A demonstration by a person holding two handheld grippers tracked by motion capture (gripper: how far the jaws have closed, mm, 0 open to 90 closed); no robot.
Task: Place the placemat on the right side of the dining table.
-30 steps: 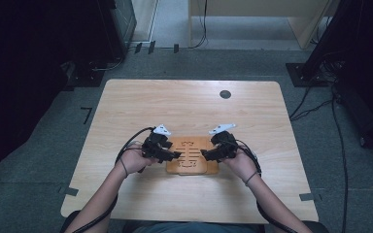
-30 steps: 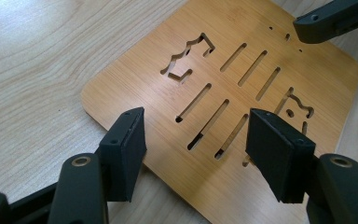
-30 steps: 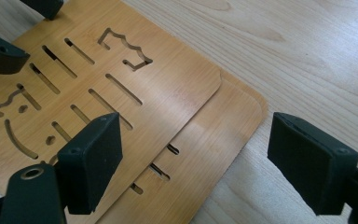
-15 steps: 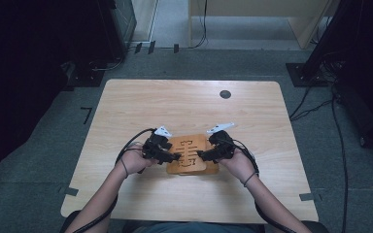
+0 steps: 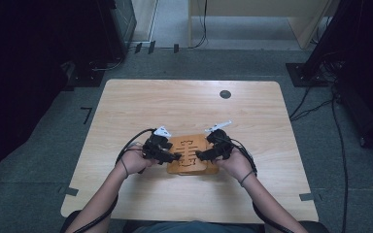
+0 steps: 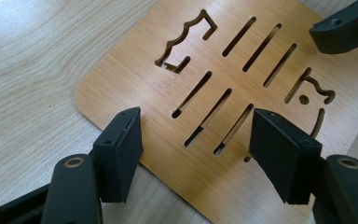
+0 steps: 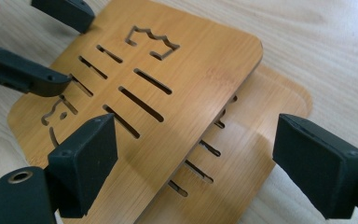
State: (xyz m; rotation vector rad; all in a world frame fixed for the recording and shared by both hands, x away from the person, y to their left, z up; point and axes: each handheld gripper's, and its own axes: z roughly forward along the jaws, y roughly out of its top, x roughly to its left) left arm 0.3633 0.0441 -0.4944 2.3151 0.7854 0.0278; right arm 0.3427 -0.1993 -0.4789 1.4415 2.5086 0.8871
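Boards: two slotted bamboo boards, upper board (image 7: 168, 88) tilted over lower board (image 7: 265, 121), at the near middle of the table (image 5: 126, 107).
Left gripper (image 6: 196, 140): fingers apart, just opening, gripping nothing.
Right gripper (image 7: 193, 163): fingers wide apart, straddling the upper board's edge.
Advice: slide the boards level and square their edges.
Room: bare table all around, edges well apart.
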